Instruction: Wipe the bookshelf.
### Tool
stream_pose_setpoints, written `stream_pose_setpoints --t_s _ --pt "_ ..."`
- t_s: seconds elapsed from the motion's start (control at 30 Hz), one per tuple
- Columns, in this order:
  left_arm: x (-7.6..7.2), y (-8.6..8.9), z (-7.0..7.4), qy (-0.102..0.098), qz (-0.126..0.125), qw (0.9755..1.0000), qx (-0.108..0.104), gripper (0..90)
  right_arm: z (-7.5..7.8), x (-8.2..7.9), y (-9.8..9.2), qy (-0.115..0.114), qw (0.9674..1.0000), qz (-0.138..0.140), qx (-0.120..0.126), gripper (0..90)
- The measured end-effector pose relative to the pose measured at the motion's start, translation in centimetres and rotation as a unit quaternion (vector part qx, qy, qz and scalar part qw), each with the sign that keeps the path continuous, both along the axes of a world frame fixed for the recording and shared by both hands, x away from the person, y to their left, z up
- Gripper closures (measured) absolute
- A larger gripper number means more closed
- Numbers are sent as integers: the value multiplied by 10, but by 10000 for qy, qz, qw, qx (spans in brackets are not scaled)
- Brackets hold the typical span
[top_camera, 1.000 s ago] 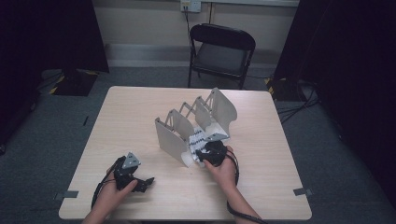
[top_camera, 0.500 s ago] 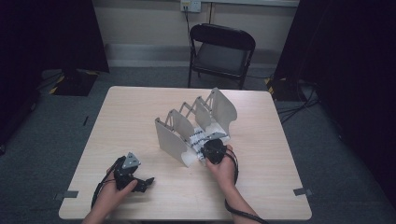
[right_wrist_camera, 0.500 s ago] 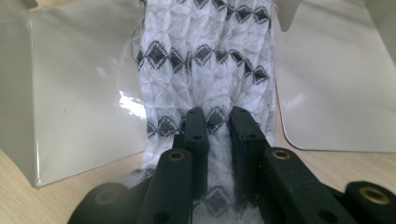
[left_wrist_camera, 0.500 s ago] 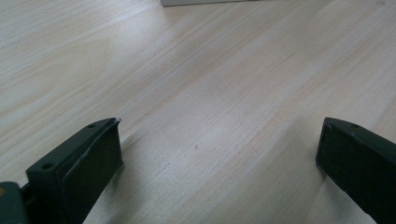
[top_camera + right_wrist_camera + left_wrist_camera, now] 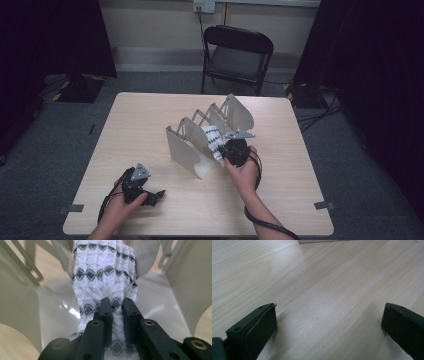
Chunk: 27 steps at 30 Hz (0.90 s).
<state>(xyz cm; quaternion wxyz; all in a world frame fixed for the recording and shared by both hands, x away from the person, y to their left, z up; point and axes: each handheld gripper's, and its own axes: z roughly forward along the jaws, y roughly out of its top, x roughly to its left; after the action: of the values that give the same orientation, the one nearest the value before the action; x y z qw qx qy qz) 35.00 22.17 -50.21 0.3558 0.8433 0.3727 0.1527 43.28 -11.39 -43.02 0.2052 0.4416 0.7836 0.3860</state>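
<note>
My right gripper (image 5: 117,302) has just been closing, and its jaws now pinch a fold of the cloth (image 5: 105,277) between them, the pads pressed into the weave. The cloth is white with rows of dark diamonds; it sits in a slot of the rack (image 5: 187,150), between two of its pale dividers (image 5: 17,302). In the right gripper view the cloth runs up toward 12 o'clock from my jaws, with a divider wall at 9 and another at 3. The glossy floor of the slot shows on either side of the cloth.

From the high view, the rack stands near the middle of the table (image 5: 150,115), and my right gripper (image 5: 227,152) meets the cloth (image 5: 212,140) at the rack's 4 o'clock side, its grey plate on top.

My left gripper (image 5: 155,194) rests on the table at about 7 o'clock from the rack, well apart from it. Its jaws stand wide and released, with nothing between them but bare wood (image 5: 324,302); the rack's edge (image 5: 322,241) peeks in at 12 o'clock of the left gripper view.

A chair (image 5: 237,55) stands beyond the table's far edge.
</note>
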Motion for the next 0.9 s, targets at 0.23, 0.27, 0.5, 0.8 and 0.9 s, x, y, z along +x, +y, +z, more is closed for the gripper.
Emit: stream_pose_setpoints --t_s 0.23,0.27,0.5,0.8,0.9 --pt "0 0 0 0 0 10000 0 0 46 7 -2 -638 9977 -191 108 799" --pt "0 0 0 0 0 10000 1 0 48 8 -3 -694 9972 -223 153 799" --pt "0 0 0 -1 0 10000 0 0 23 16 4 -417 9987 -283 -24 799" --pt "0 0 0 0 -2 10000 -1 0 -21 20 -2 16 9988 -432 -223 797" --pt "0 0 0 1 -2 10000 0 0 -32 17 -4 146 9989 -376 -221 792"
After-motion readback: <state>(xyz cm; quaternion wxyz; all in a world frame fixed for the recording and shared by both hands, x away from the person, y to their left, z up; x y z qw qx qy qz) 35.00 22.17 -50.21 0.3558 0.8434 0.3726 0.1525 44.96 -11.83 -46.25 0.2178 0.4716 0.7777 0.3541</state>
